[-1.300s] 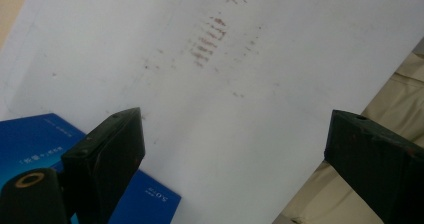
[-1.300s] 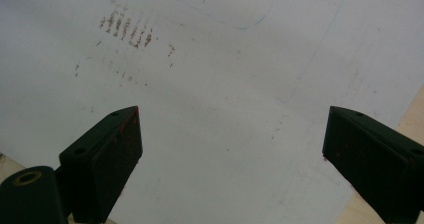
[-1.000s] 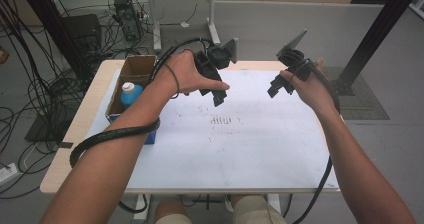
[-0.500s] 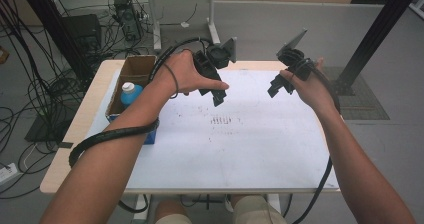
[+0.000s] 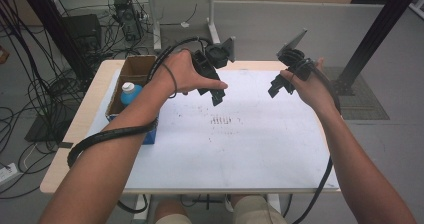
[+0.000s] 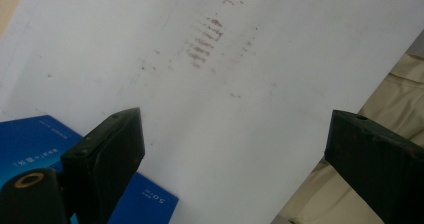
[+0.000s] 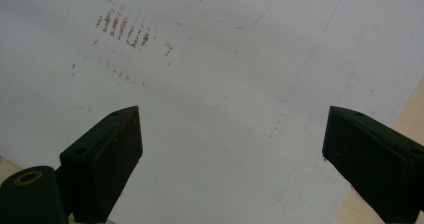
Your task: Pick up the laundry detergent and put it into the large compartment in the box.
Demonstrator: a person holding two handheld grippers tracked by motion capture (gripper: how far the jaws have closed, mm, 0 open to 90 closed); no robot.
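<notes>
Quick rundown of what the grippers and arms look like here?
Both grippers, left gripper and right gripper, are black, each with two blocky black jaws, a grey three-cornered plate on top and a black cable trailing off. Reddish specks dot the right one's jaw edges in its own view. Forearms are bare; a thin dark band circles the left wrist.

You have two grippers, the left gripper [image 5: 216, 97] and the right gripper [image 5: 274, 89]. At the table's [image 5: 260, 154] left edge sit one cardboard box [image 5: 131, 72], seemingly one bottle [image 5: 129, 92] and one blue box [image 6: 30, 146].
</notes>
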